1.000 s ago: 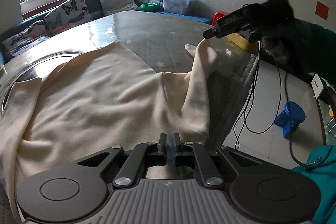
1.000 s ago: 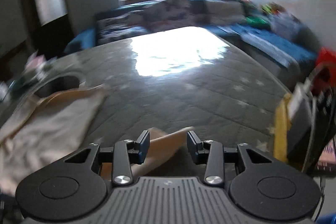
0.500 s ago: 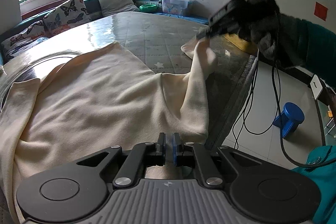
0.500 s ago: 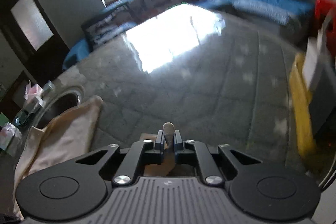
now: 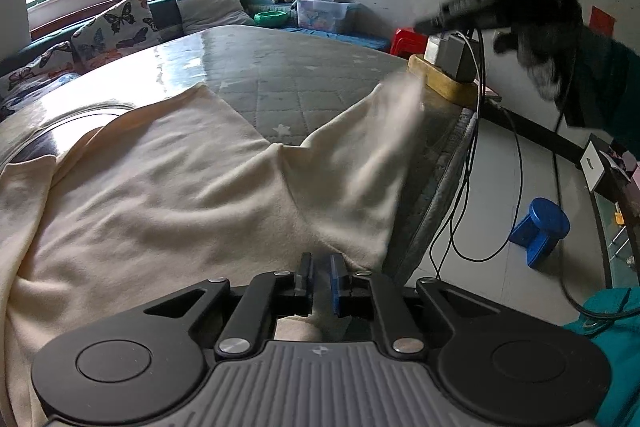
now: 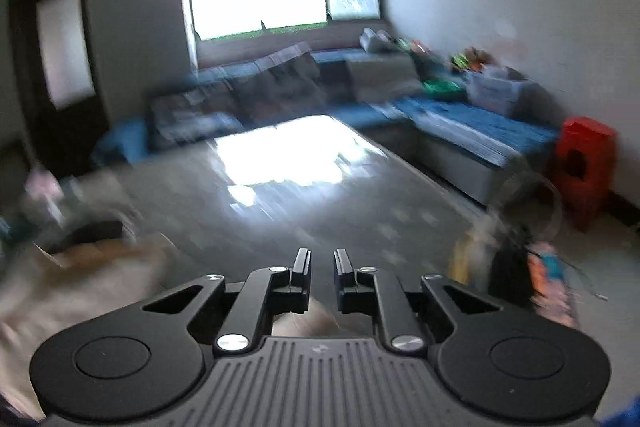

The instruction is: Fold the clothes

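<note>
1. The cream garment (image 5: 168,187) lies spread over the near part of the grey quilted mattress (image 5: 288,67), filling the left wrist view from 9 o'clock through the centre to 6 o'clock.
2. The left hand-held gripper (image 5: 321,281) sits at 6 o'clock in its own view, its fingers pressed nearly together on a fold of the garment's near edge; cream cloth shows between and behind them.
3. A sleeve of the garment (image 5: 384,131) stretches toward 2 o'clock along the mattress's right edge, its tip smeared by motion blur.
4. The right hand-held gripper (image 5: 460,13) shows at 1 o'clock in the left wrist view, above the sleeve tip and apart from it, blurred, held by a dark gloved hand (image 5: 536,59) with a green sleeve (image 5: 616,87) behind it.
5. In the right wrist view the right hand-held gripper (image 6: 322,269) has its fingers parted, a clear gap between them with nothing gripped; some cream cloth shows blurred below the fingers.
6. In that same view the garment (image 6: 80,287) appears as a blurred pale mass at 8 o'clock.
7. A yellow tray (image 5: 440,83) carrying a grey box (image 5: 452,55) sits at the mattress's right corner, just beyond the sleeve tip.
8. A blue stool (image 5: 540,229) stands on the floor at 3 o'clock, with black cables (image 5: 468,207) hanging beside the mattress edge.
</note>
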### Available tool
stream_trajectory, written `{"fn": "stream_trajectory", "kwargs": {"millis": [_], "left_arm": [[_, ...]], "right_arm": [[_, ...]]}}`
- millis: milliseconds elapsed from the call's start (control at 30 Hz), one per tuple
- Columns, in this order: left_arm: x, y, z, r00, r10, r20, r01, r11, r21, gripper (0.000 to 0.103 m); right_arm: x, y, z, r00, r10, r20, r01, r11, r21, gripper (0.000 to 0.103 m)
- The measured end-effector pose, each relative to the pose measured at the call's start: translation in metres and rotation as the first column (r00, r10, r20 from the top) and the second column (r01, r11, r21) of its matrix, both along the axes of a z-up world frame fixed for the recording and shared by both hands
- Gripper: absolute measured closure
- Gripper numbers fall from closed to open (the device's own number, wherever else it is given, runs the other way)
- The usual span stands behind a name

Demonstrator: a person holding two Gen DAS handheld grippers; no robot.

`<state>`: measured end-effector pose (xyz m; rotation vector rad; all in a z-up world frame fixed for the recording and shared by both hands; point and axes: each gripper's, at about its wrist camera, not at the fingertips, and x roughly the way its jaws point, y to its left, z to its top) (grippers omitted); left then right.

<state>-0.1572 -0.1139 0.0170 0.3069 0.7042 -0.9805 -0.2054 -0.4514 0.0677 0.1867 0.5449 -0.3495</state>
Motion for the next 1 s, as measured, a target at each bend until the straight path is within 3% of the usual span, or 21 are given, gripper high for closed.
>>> {"fn": "stream_trajectory", "kwargs": {"millis": [200,367,467,600,700,800,900,1000], "left_arm": [[0.006,0.007,0.008,0.999,0.033,-0.013,-0.033,0.999,-0.015,0.093],[0.025,0.027,0.023,0.989,0.145,0.024,-0.145,0.989,-0.033,0.081],[0.049,0.042,0.029,0.961,0.273,0.043,-0.272,0.962,-0.021,0.076],[0.092,0.057,0.033,0.892,0.445,0.079,-0.448,0.894,0.016,0.075],[0.121,0.059,0.031,0.848,0.516,0.121,-0.524,0.851,0.045,0.073],[0.141,0.051,0.025,0.834,0.523,0.178,-0.543,0.835,0.090,0.066],[0.154,0.037,0.016,0.834,0.498,0.237,-0.537,0.832,0.139,0.064],[0.163,0.029,0.004,0.830,0.489,0.268,-0.541,0.822,0.178,0.064]], "right_arm": [[0.023,0.019,-0.028,0.986,0.127,-0.107,-0.121,0.991,0.056,0.089],[0.046,0.032,-0.046,0.971,0.171,-0.167,-0.162,0.985,0.064,0.088],[0.055,0.036,-0.052,0.967,0.175,-0.186,-0.168,0.984,0.053,0.087],[0.068,0.042,-0.060,0.960,0.180,-0.212,-0.175,0.984,0.040,0.087],[0.077,0.046,-0.065,0.956,0.186,-0.228,-0.184,0.983,0.030,0.087],[0.085,0.051,-0.058,0.952,0.222,-0.209,-0.222,0.975,0.026,0.084],[0.093,0.066,-0.051,0.940,0.281,-0.195,-0.282,0.959,0.021,0.070],[0.102,0.083,-0.044,0.922,0.340,-0.182,-0.343,0.939,0.019,0.070]]}}
